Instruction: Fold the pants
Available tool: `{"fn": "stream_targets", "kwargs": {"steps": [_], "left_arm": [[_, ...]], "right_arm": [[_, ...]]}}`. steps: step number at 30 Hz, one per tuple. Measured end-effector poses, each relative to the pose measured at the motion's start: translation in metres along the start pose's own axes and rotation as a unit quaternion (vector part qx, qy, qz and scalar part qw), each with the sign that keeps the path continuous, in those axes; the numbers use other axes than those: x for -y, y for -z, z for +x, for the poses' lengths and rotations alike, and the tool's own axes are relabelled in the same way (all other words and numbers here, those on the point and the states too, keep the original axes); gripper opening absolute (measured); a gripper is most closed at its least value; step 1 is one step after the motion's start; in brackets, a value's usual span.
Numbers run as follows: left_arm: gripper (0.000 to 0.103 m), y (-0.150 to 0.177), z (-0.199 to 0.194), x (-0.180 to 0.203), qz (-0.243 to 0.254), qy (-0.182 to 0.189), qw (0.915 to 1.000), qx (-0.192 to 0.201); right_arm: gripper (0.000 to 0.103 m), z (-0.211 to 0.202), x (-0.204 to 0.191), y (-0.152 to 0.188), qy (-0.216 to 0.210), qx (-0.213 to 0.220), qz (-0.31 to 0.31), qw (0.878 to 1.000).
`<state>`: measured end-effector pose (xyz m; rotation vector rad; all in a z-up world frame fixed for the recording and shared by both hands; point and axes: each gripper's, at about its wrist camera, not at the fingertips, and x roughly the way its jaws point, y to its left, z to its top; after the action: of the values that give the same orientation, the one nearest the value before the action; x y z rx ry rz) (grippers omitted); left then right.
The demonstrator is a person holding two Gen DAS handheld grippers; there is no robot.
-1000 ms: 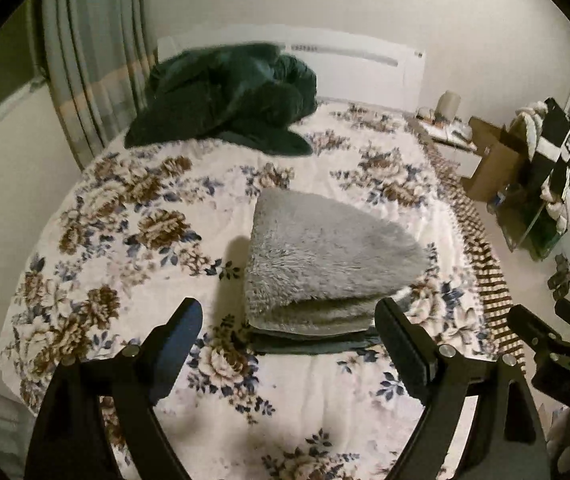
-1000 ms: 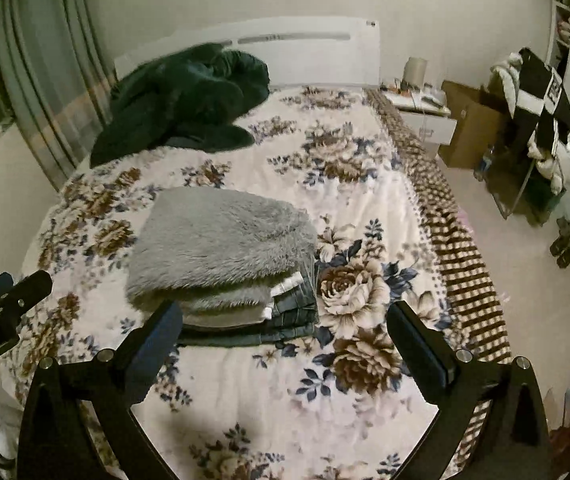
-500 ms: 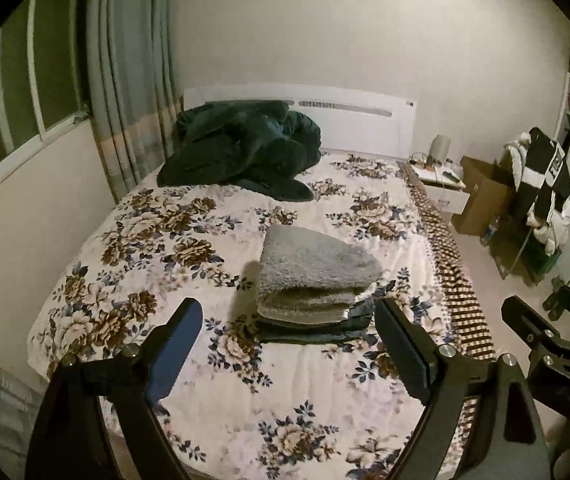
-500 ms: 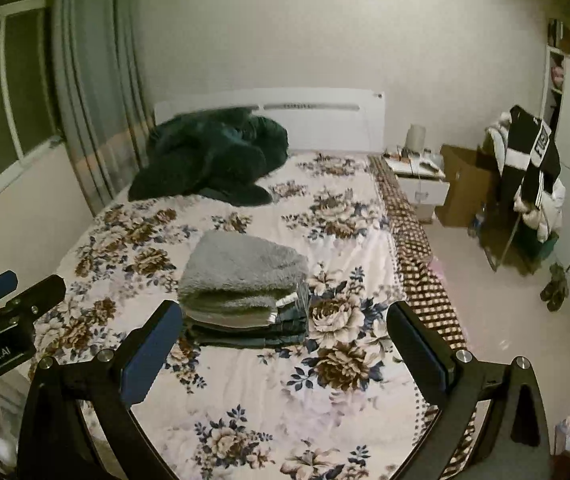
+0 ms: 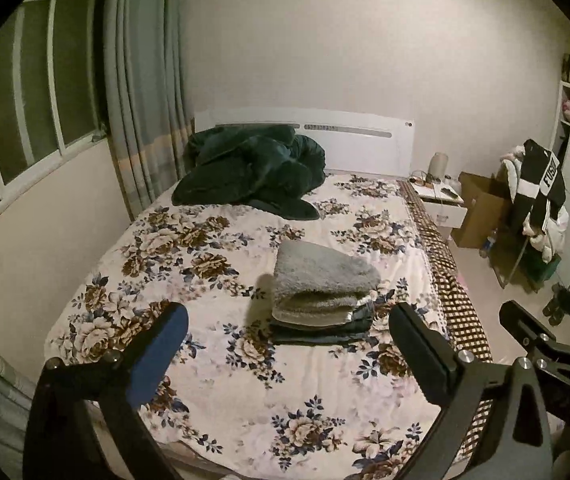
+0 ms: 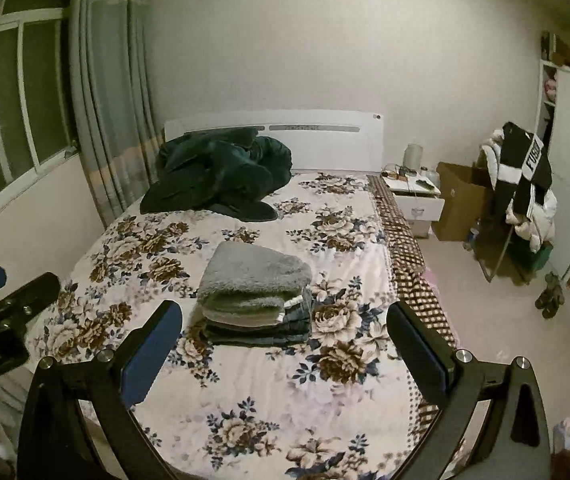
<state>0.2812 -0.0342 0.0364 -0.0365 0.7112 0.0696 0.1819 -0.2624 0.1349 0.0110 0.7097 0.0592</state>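
Black-framed and blue-padded, the left gripper (image 5: 287, 330) hangs above the near end of the bed (image 5: 221, 412); its jaws are opening and nothing lies between them. The right gripper (image 6: 285, 326) likewise stands wide apart and empty, also over the bed's near end.

Beyond both tools, about the middle of the bed and a little towards its checkered side, sits the stack of folded clothes (image 6: 255, 300). The grey fleecy pants (image 5: 323, 280) lie folded on top, over what looks like darker denim. I judge the fleece to be soft, light and limp: it would sag and unfold if lifted by one corner, so a hold on two corners of a folded edge, or pads slid under the whole bundle, would suit it best. The pile is thick and should not slip in the pads.

How many garments make up the stack cannot be counted, and its far side is hidden. At the bed's head lies a dark green heap (image 5: 251, 170), its nature unclear. No hand shows in either view.
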Motion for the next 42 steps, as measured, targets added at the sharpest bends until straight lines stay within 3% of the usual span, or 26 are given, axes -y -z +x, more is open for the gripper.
{"fn": "stream_targets", "kwargs": {"steps": [42], "left_arm": [[0.103, 0.011, -0.008, -0.003, 0.017, -0.008, 0.9998, -0.005]], "right_arm": [[0.103, 0.005, -0.017, 0.005, -0.001, -0.013, 0.003, 1.000]]}}
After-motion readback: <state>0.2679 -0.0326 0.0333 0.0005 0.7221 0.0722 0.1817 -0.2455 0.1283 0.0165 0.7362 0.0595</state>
